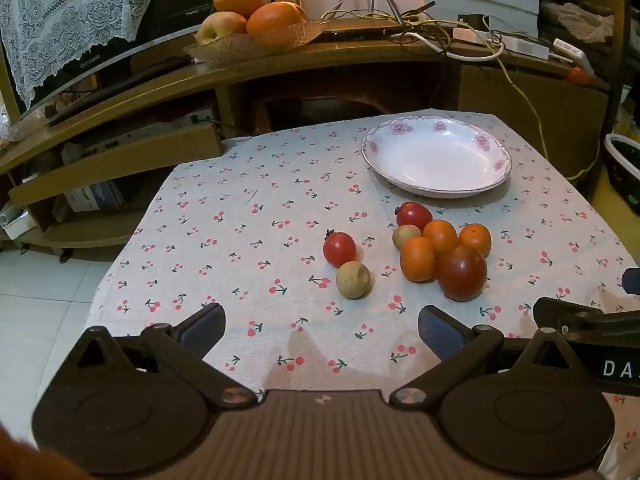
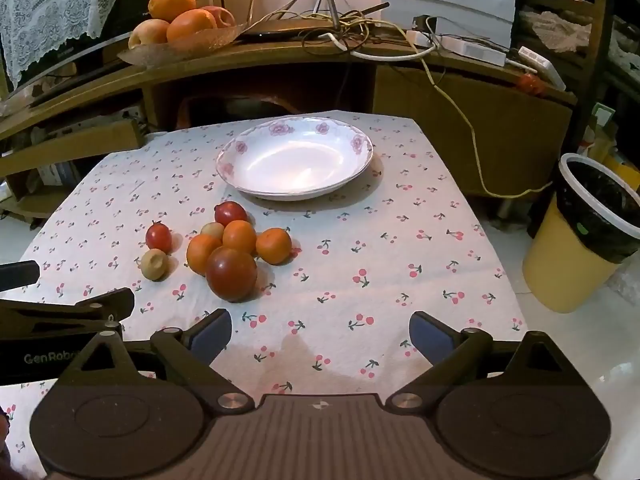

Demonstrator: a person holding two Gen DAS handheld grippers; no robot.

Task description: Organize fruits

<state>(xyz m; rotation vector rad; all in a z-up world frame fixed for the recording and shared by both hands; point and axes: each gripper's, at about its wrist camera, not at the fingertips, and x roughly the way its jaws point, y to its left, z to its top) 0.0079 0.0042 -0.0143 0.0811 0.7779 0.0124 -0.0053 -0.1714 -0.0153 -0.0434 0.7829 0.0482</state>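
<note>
The right gripper is poking in at the left wrist view's right edge, mostly cut off. In the fruit pile, the big tomato and oranges are hiding most of a small brown fruit. The bin is running off the right edge, and the lace cloth is being cropped by the top corner.

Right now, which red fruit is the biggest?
The dark red tomato at the near edge of the pile. The two other red ones are much smaller.

Home living room: cherry-print tablecloth, lace-draped TV, wooden cabinet.
</note>
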